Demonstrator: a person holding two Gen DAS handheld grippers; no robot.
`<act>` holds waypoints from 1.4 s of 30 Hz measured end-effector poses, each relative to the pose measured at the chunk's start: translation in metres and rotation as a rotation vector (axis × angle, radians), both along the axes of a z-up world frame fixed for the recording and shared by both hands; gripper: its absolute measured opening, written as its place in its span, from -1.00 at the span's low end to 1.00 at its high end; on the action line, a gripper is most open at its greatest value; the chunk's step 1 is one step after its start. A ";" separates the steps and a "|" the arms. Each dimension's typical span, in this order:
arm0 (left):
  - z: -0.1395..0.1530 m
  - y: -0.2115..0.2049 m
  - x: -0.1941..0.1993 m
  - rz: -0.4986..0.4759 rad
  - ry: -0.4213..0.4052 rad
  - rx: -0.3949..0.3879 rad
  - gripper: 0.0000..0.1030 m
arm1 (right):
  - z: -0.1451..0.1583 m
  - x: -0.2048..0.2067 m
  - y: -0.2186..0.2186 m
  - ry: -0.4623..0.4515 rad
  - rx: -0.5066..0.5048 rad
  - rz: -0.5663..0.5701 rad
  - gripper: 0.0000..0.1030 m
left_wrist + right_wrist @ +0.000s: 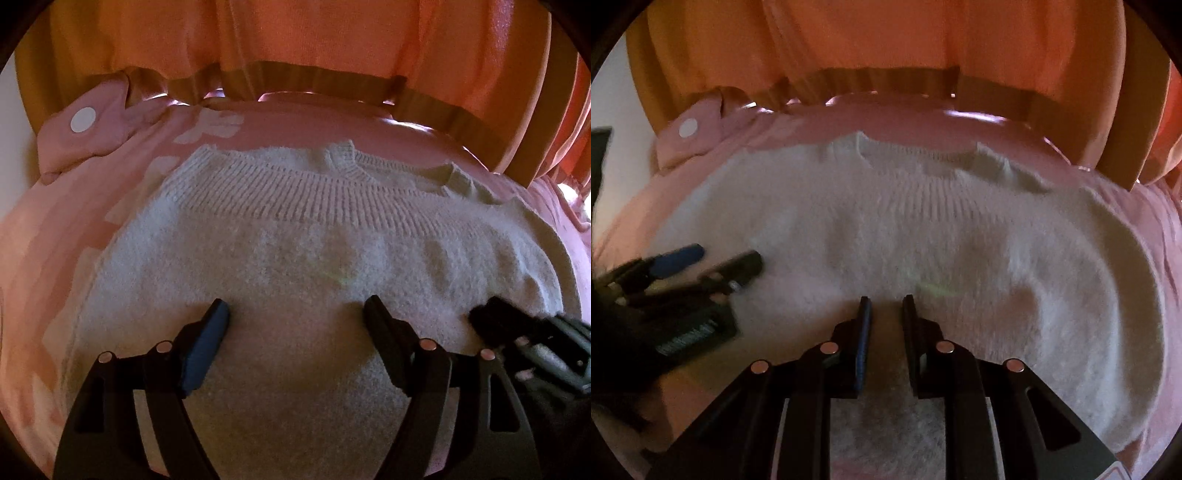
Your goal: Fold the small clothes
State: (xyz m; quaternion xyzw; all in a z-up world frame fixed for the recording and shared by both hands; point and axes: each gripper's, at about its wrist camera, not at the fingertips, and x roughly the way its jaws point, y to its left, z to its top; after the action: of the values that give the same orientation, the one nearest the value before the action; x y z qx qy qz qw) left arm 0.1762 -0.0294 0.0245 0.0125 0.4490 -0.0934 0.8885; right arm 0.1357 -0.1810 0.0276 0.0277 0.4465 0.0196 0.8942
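White sweater flat on pink cloth, collar at far edge; left gripper low over near hem, fingers spread wide, tips on knit; right gripper just beside, over hem, narrow gap, nothing pinched; no readable writing.

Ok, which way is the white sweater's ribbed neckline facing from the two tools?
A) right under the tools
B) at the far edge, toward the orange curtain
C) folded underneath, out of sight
B: the sweater lies flat with its ribbed neckline at the far edge, near the orange curtain, away from the left tool and right tool.
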 end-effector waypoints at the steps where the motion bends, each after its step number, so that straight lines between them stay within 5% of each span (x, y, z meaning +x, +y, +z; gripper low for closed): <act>1: 0.000 0.000 0.000 0.002 0.001 -0.003 0.43 | 0.007 -0.003 -0.002 -0.028 0.050 0.003 -0.66; 10: 0.009 0.009 0.000 0.024 -0.006 -0.056 0.44 | -0.001 0.013 -0.012 -0.036 0.130 -0.034 -0.66; 15: 0.043 0.067 0.013 0.174 -0.115 -0.152 0.59 | -0.014 0.022 -0.010 0.008 0.144 -0.040 -0.66; 21: 0.007 0.155 0.041 0.443 0.072 -0.330 0.60 | -0.014 0.023 -0.006 -0.001 0.121 -0.041 -0.64; 23: -0.013 0.170 0.045 0.467 0.160 -0.476 0.60 | -0.014 0.024 -0.006 0.000 0.120 -0.041 -0.63; 25: -0.017 0.169 0.043 0.471 0.162 -0.507 0.60 | -0.014 0.024 -0.006 0.000 0.120 -0.041 -0.63; 27: -0.015 0.162 0.044 0.434 0.159 -0.491 0.50 | -0.014 0.024 -0.007 -0.001 0.121 -0.041 -0.62; 28: -0.014 0.158 0.044 0.412 0.158 -0.500 0.18 | -0.014 0.024 -0.006 -0.001 0.122 -0.042 -0.61; 30: -0.017 0.151 0.046 0.381 0.184 -0.535 -0.06 | -0.015 0.024 -0.007 -0.001 0.124 -0.040 -0.60; 32: -0.015 0.151 0.044 0.381 0.166 -0.547 -0.58 | -0.015 0.024 -0.007 0.000 0.127 -0.040 -0.58; 37: 0.031 0.135 0.030 0.289 0.044 -0.608 -0.71 | -0.014 0.028 -0.003 0.005 0.134 -0.026 -0.34; 42: 0.100 0.051 0.012 0.047 -0.100 -0.555 -0.72 | -0.008 0.028 -0.015 -0.004 0.201 -0.049 -0.32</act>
State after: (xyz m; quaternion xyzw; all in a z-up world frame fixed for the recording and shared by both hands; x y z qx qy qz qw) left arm 0.1883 0.0220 0.1248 -0.2369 0.3619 -0.1915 0.8811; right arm 0.1635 -0.1963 0.0197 0.1282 0.4398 0.0425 0.8879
